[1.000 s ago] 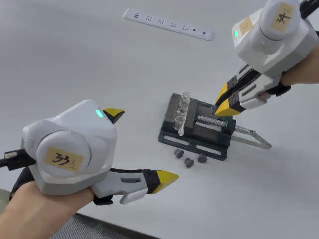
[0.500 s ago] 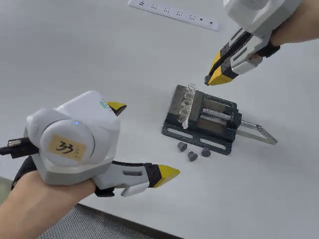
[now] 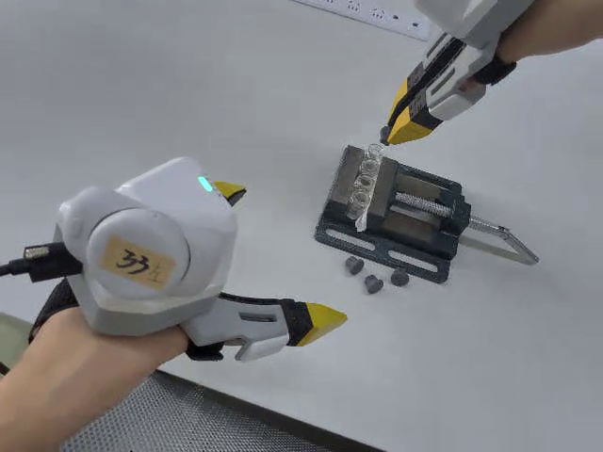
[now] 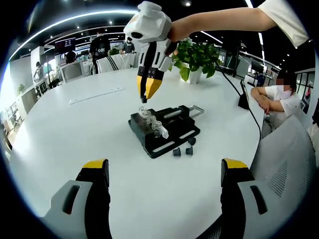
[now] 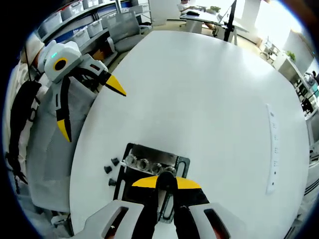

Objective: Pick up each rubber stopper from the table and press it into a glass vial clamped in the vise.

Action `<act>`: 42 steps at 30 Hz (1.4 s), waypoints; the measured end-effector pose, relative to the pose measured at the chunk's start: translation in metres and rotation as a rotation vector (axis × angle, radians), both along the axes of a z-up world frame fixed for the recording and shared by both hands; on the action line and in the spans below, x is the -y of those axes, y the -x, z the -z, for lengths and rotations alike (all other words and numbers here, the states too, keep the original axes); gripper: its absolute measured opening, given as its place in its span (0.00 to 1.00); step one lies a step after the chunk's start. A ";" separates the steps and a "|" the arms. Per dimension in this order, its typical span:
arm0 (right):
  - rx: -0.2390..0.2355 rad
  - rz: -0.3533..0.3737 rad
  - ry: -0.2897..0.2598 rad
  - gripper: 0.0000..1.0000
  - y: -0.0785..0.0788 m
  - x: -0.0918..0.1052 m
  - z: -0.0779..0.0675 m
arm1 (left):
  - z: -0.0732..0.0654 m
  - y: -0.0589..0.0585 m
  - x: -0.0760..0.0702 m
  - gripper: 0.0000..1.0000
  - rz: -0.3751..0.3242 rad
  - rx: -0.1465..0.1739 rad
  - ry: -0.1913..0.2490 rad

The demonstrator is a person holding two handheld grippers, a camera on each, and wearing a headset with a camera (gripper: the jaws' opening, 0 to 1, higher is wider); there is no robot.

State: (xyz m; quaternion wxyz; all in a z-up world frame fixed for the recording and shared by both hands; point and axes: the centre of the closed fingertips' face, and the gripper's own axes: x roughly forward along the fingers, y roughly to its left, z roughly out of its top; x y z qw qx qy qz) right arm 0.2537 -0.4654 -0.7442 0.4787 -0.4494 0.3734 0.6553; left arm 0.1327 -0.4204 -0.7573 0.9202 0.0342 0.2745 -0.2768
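Head view: a white desk (image 3: 188,94) carries a small black vise (image 3: 419,226), with a hand-held gripper on either side of it.

The left gripper (image 3: 278,256) hangs over the near edge of the desk, well apart from the vise. Its yellow-tipped jaws are spread wide with nothing between them. In the left gripper view they frame the vise from a distance.

The right gripper (image 3: 396,135) points steeply down at the far end of the vise. Its jaws are drawn together on a small dark piece that looks like a rubber stopper (image 3: 384,137), held at the very tips. That piece sits just above the last vial in the row; whether it touches the glass cannot be told.

The vise lies flat on the desk, its screw handle (image 3: 504,240) sticking out to the right in the head view.

Clear glass vials (image 3: 363,184) stand clamped in its jaws, upright with their mouths up. The right gripper view shows them as a line of rings. The row runs along the jaw, crosswise to the screw, from the near side of the vise to the far side.

Three loose stoppers (image 3: 374,282), dark and stubby, sit in a close cluster on the desk. They lie just beside the base of the vise, on the side nearer the person.
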 end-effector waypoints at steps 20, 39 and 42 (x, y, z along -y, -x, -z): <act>-0.005 -0.013 0.022 0.06 -0.003 -0.001 0.013 | 0.006 0.002 0.002 0.92 -0.004 -0.019 0.012; 0.031 -0.057 0.049 0.06 -0.009 -0.002 0.017 | 0.010 0.003 0.002 0.92 -0.011 -0.029 0.015; 0.036 -0.057 0.061 0.06 -0.018 -0.004 0.021 | 0.010 0.003 0.002 0.92 -0.013 -0.030 0.017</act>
